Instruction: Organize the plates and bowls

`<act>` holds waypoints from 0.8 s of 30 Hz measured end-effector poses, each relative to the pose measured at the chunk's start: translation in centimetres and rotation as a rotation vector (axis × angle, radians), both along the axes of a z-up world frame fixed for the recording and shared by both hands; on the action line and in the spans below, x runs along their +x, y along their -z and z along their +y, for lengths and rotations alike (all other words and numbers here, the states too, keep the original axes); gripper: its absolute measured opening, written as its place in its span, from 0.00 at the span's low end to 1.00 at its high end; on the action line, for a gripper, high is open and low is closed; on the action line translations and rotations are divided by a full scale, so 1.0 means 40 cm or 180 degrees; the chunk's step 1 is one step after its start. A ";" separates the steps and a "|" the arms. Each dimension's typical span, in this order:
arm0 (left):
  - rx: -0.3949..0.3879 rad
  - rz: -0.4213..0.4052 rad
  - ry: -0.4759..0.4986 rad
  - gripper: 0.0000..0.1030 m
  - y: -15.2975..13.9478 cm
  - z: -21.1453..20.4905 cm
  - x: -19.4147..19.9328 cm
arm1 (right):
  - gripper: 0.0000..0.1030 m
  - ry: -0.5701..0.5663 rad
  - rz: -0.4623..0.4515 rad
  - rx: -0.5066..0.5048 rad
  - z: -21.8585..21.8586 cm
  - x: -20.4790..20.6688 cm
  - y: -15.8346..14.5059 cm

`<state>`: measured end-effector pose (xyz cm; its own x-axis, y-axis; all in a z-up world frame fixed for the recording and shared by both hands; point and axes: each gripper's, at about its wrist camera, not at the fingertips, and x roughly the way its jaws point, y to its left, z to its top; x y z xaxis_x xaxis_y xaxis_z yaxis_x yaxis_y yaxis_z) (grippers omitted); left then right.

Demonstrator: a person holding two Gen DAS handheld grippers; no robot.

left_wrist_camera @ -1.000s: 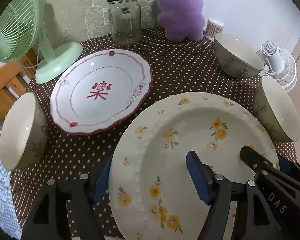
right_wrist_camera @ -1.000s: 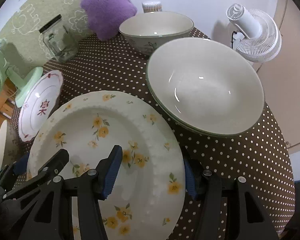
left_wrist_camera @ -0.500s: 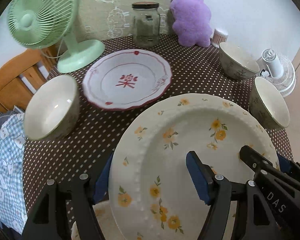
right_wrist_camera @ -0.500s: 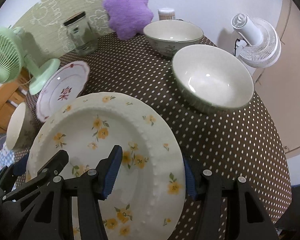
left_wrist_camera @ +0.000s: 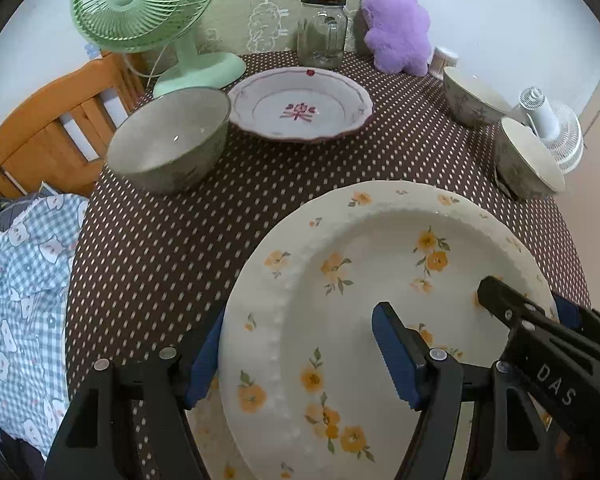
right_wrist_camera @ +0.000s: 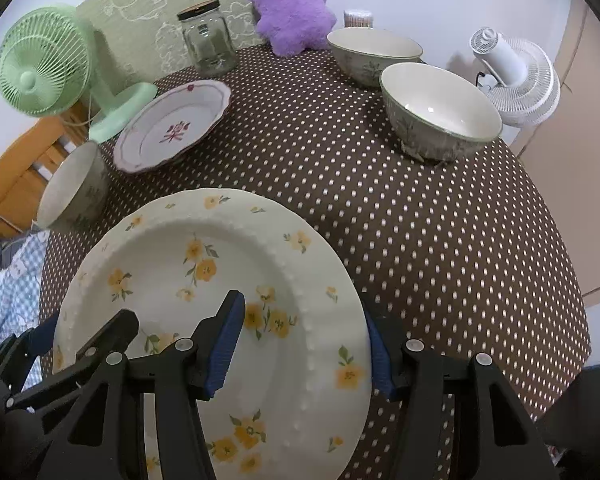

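A cream plate with yellow flowers (left_wrist_camera: 360,248) (right_wrist_camera: 160,248) hangs above the brown dotted tablecloth (left_wrist_camera: 160,248), carried by both grippers. My left gripper (left_wrist_camera: 300,356) is shut on its left rim, one blue pad under the edge and one on top. My right gripper (right_wrist_camera: 300,350) is shut on the right rim the same way. Farther back lies a white plate with a red mark (left_wrist_camera: 300,108) (right_wrist_camera: 172,128). One grey-green bowl (left_wrist_camera: 168,140) (right_wrist_camera: 72,188) stands at the left; two more bowls (right_wrist_camera: 440,108) (right_wrist_camera: 374,52) stand at the right.
A green desk fan (left_wrist_camera: 140,0), a glass jar (left_wrist_camera: 322,32) and a purple plush (left_wrist_camera: 396,28) line the back of the round table. A white fan (right_wrist_camera: 512,76) sits beyond the right edge. A wooden chair (left_wrist_camera: 40,132) and checked cloth (left_wrist_camera: 20,280) lie left.
Both grippers have drawn back and slightly up with the flowered plate still held. The red-marked plate, bowls and fan now look farther away, and more of the tablecloth shows.
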<state>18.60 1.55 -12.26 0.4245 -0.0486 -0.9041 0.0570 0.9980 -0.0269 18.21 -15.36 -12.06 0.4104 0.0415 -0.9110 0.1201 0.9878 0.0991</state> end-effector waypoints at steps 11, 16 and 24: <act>-0.0074 0.0101 0.0101 0.70 0.035 0.029 -0.095 | 0.58 0.0050 0.0020 -0.0142 0.036 -0.103 0.009; -0.0051 0.0145 0.0104 0.70 0.061 0.032 -0.110 | 0.58 0.0047 0.0045 -0.0187 0.046 -0.127 0.027; 0.0009 0.0137 0.0055 0.70 0.078 0.027 -0.122 | 0.58 0.0035 0.0095 -0.0200 0.047 -0.129 0.054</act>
<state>13.72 2.63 -15.37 0.3842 -0.0529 -0.9217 0.0731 0.9970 -0.0267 13.03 -13.49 -14.23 0.3831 -0.0204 -0.9235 0.1328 0.9906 0.0333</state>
